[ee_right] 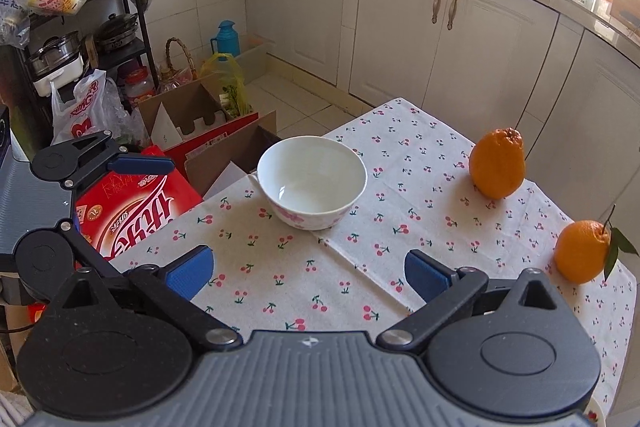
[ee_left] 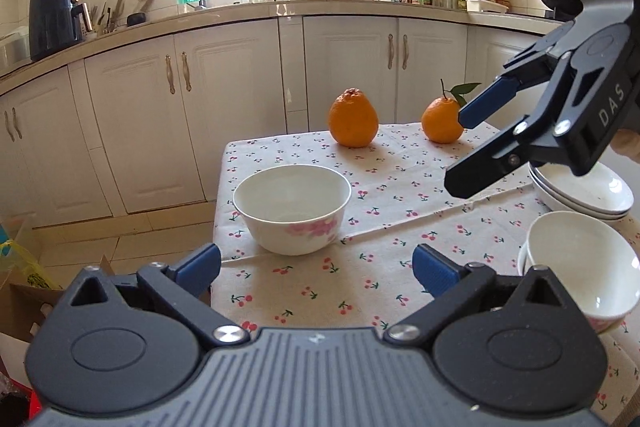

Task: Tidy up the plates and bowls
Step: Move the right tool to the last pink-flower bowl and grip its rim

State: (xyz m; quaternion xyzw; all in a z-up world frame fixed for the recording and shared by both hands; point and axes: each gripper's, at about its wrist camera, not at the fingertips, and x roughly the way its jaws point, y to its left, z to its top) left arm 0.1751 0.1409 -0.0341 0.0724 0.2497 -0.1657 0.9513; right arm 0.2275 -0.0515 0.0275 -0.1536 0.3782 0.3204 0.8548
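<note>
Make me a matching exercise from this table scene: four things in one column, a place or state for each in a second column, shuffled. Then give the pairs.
Things:
1. lone bowl
2. stacked plates
3. leafy orange
4. left gripper

Places or states:
A. beneath the right gripper
B. open and empty
C. near the table's left edge, pink flowers on its side
D. at the far edge of the cherry tablecloth, stem and leaf attached

Pairs: 1-C, 2-A, 3-D, 4-B
</note>
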